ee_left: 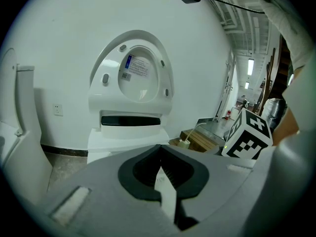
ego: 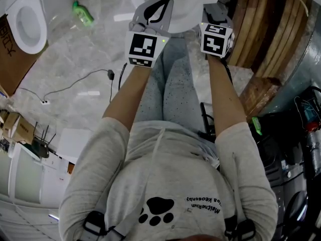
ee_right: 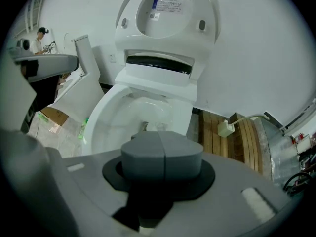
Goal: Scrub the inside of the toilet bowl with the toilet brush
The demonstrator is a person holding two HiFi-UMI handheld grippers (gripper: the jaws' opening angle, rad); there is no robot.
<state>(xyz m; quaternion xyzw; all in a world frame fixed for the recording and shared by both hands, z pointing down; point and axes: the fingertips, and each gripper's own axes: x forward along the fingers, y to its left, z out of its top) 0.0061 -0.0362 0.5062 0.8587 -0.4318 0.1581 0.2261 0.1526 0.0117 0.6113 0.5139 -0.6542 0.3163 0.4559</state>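
A white toilet stands before me with its lid (ee_right: 169,8) raised; its open bowl (ee_right: 134,113) shows in the right gripper view, just beyond the jaws. The head view catches only the toilet's near edge (ego: 181,9) at the top. I see no toilet brush in any view. My left gripper (ego: 163,3) (ee_left: 159,150) is held above my knees, its jaws meeting at the tips with nothing between them. Beside it, my right gripper (ego: 214,9) (ee_right: 162,151) points down at the bowl, its pads pressed together and empty.
A second toilet (ego: 27,20) leans at the left by a cardboard box (ego: 10,54). A green bottle (ego: 83,13) and a cable (ego: 75,83) lie on the marble floor. Wooden boards (ego: 261,29) and a white plug (ee_right: 225,128) are right of the toilet.
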